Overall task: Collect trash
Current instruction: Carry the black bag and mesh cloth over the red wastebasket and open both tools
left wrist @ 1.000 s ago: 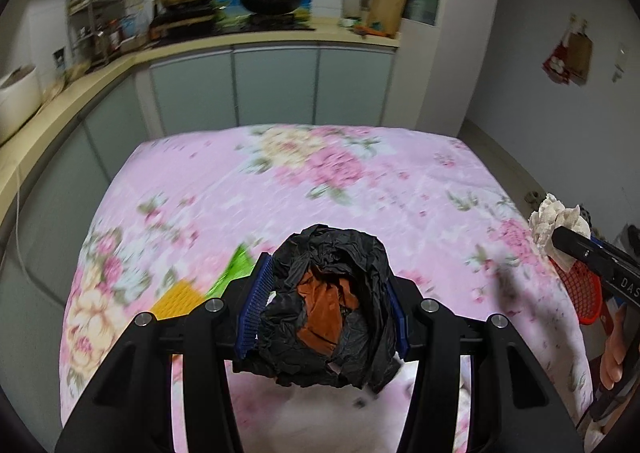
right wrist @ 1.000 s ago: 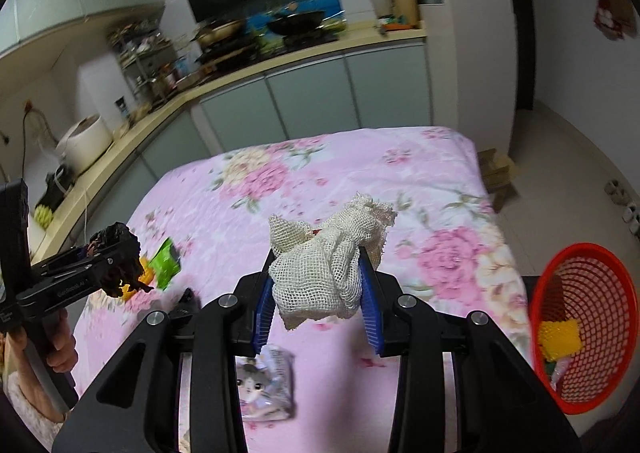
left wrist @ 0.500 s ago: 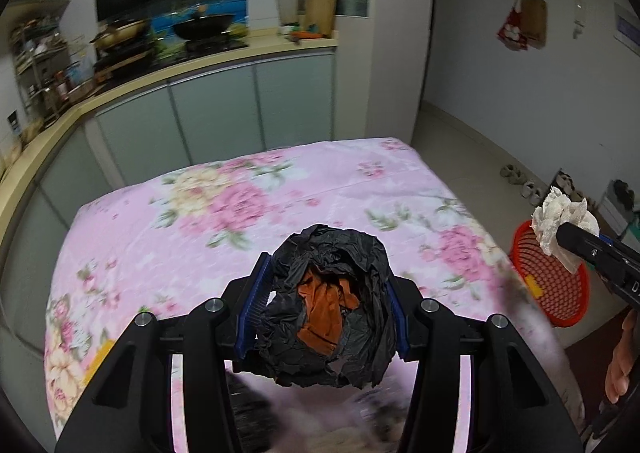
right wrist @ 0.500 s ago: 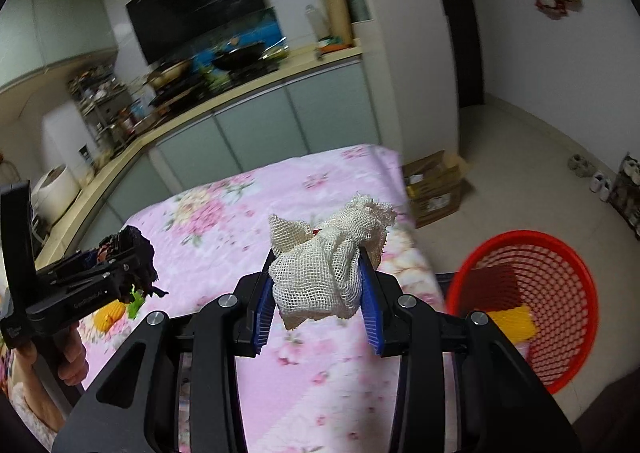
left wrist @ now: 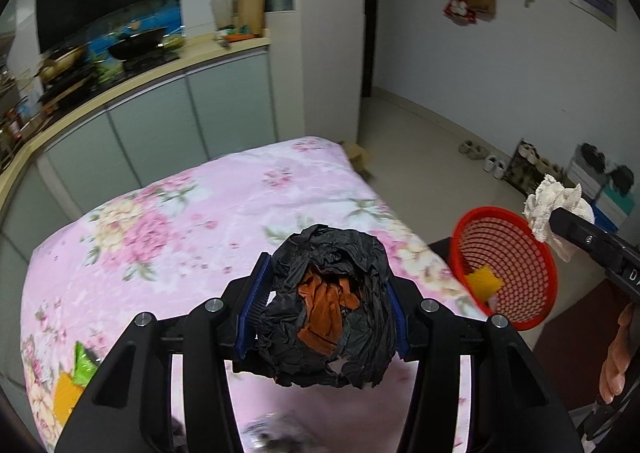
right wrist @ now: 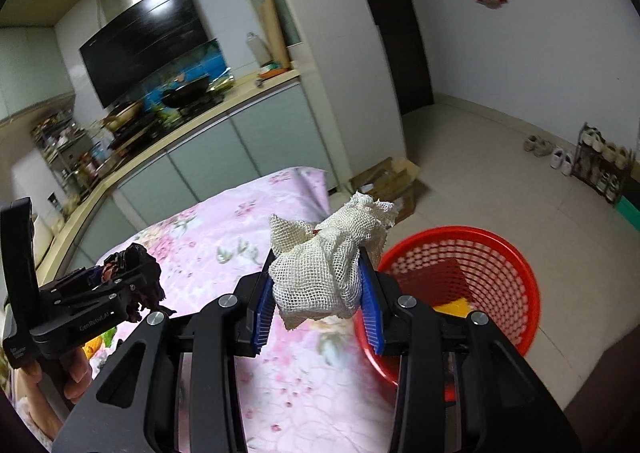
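Note:
My left gripper is shut on a crumpled black plastic bag with orange scraps inside, held above the pink flowered table. The right gripper is shut on a wad of white mesh cloth, held at the table's right edge beside the red basket. That red mesh basket stands on the floor off the table's right side with a yellow piece inside. In the left wrist view the white mesh cloth and the right gripper hover just past the basket's far rim.
A green wrapper and a yellow piece lie on the table at the lower left. Kitchen counter and cabinets run behind the table. Cardboard boxes sit on the floor; a shoe rack stands by the right wall.
Both grippers have swung to the right, away from the table's middle toward the red basket, each still holding its load. The basket now looms larger in both views.

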A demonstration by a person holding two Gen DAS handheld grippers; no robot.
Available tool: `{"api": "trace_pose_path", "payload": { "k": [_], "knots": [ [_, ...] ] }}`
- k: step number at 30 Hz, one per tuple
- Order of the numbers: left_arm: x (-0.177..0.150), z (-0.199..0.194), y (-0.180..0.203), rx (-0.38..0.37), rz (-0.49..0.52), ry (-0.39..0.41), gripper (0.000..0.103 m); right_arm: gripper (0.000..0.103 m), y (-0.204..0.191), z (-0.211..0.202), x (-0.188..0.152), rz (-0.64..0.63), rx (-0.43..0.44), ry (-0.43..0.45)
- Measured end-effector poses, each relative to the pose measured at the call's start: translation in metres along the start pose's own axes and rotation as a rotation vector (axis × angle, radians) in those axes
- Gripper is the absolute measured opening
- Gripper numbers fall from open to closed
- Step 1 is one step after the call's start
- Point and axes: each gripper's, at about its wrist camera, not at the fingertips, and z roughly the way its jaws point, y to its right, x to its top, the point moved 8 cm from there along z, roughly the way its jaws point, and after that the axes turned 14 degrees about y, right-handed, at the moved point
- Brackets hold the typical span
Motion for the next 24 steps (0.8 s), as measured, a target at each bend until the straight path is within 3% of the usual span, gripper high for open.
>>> {"api": "trace_pose_path", "payload": {
  "k": [17,24],
  "knots": [
    [-0.007,0.044,0.109,-0.171,0.105,-0.07,0.048,0.036,0.083,-0.023,-0.01,0.083,-0.181,0.022],
    [-0.025,0.065,0.146,-0.221,0.146,-0.118,0.049,0.036,0.108,-0.023,-0.019,0.119,-0.231,0.009]
  ]
}}
